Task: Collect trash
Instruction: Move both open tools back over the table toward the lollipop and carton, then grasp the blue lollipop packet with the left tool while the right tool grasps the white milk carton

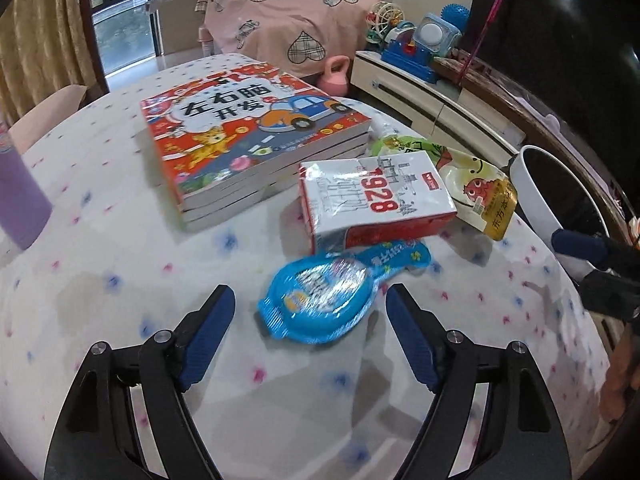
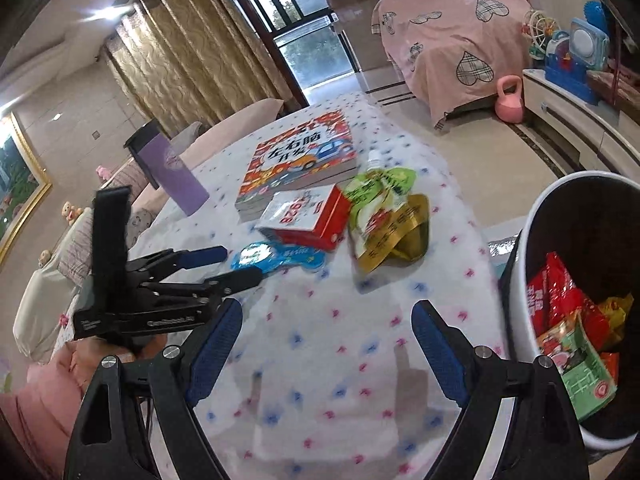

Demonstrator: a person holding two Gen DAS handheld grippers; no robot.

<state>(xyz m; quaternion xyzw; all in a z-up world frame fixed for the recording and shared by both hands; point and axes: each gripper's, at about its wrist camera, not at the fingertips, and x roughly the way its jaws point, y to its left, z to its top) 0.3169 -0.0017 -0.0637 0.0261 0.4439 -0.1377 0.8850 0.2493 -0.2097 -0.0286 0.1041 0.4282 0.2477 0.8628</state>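
I am holding my left gripper (image 1: 310, 312) low over the spotted tablecloth (image 1: 120, 280), and its 2 blue fingers (image 1: 208, 336) are standing wide apart. They are pinching nothing. The blue wrapper (image 1: 320, 300) is lying flat on the cloth in the gap between the fingertips and just past them, but the pads are not pressing on it. A bit further away, the white and red carton (image 1: 372, 204) is lying on its side, touching the wrapper's far end. To the left of the carton a stack of picture books (image 1: 248, 140) is sitting. To its right the green and gold pouch (image 1: 476, 184) is lying, near the white bin (image 1: 536, 200) at the table's edge.

I am holding my right gripper (image 2: 328, 340) over bare cloth, spread wide too, and gripping nothing. From its camera the wrapper, carton and pouch are lying well ahead of it. The bin is standing just to its right, with red and green packets (image 2: 568, 328) already inside.
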